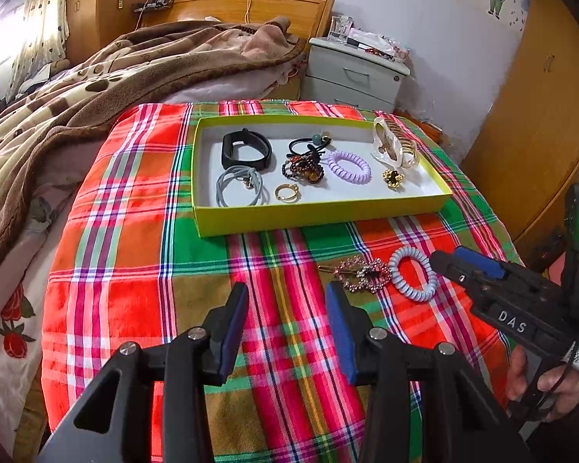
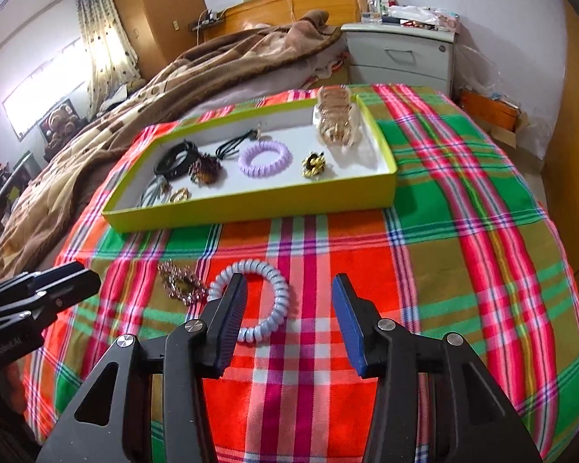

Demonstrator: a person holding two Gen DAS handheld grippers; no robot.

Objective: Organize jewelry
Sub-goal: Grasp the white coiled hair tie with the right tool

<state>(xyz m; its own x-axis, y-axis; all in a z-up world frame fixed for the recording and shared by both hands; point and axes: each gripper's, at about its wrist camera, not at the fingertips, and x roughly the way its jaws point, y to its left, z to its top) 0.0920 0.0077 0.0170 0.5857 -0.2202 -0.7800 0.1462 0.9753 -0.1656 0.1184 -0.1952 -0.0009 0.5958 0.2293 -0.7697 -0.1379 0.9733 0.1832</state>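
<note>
"DAS" in white letters on black right gripper (image 1: 449, 260), spread wide. Left gripper (image 1: 285, 297) spread wide too. Curly pale-blue hair tie (image 2: 251, 301), sparkly brooch (image 1: 363, 274) on checked cloth (image 2: 463, 231).

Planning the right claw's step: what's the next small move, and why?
Probably ease the open right claw forward and left to straddle the pale blue coil hair tie; it lies on the plaid cloth outside the yellow tray, partly behind the claw's left finger.

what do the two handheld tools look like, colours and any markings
Both are matte black, angular linkages with silver pivot bolts and ribbed blue pads on the fingers. The left tool shows these close up. The right tool carries white "DAS" lettering, a green indicator light and a white label near the bare hand.
</note>
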